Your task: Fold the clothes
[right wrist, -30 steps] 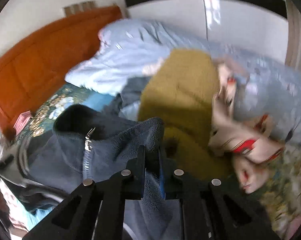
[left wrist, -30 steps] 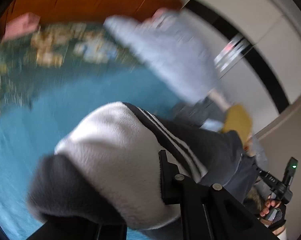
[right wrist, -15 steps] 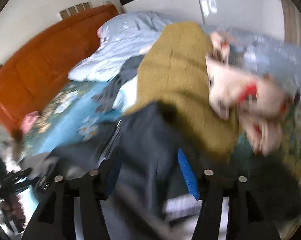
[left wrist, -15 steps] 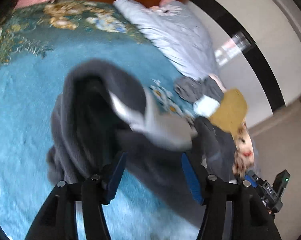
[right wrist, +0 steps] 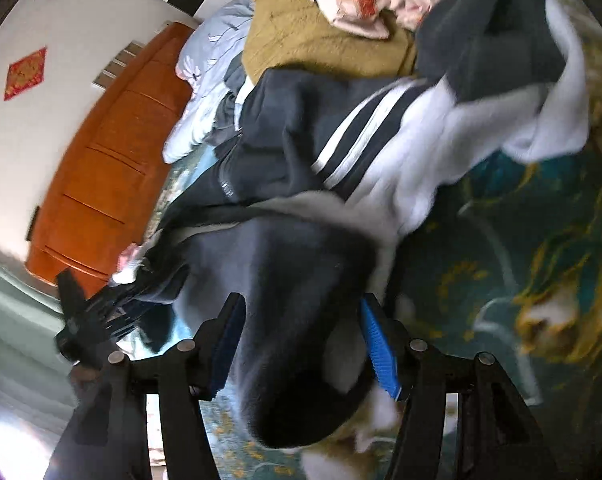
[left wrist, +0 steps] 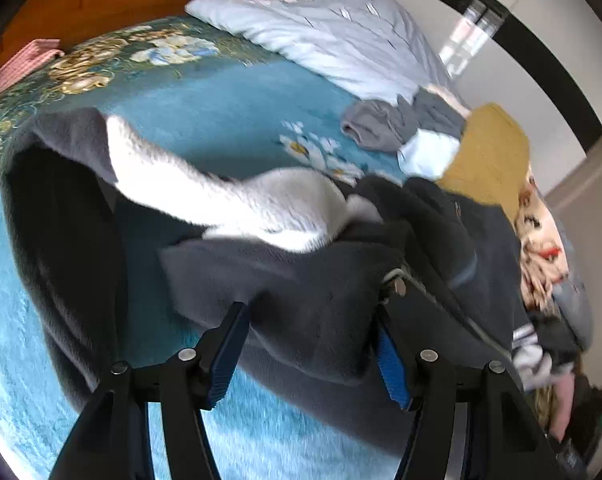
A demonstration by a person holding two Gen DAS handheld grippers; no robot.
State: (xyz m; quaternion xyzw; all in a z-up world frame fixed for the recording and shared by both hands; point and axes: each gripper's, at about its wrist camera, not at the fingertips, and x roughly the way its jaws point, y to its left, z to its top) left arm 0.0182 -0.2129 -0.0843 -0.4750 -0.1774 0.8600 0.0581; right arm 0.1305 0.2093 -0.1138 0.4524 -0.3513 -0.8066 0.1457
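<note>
dark grey-and-white jacket, teal floral blanket

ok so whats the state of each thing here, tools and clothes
left tool: open, fingers apart over the jacket
right tool: open, jacket fabric bunched between the fingers
dark fleece jacket: unfolded, rumpled on the blue blanket, white lining showing
mustard garment: lying in the pile, not folded
grey garment: crumpled
light blue duvet: bunched near the headboard

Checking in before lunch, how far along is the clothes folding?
Early. The dark fleece jacket lies spread on the blue blanket, unfolded; both grippers, left and right, are open around it. A heap of clothes beside the pillow waits.
</note>
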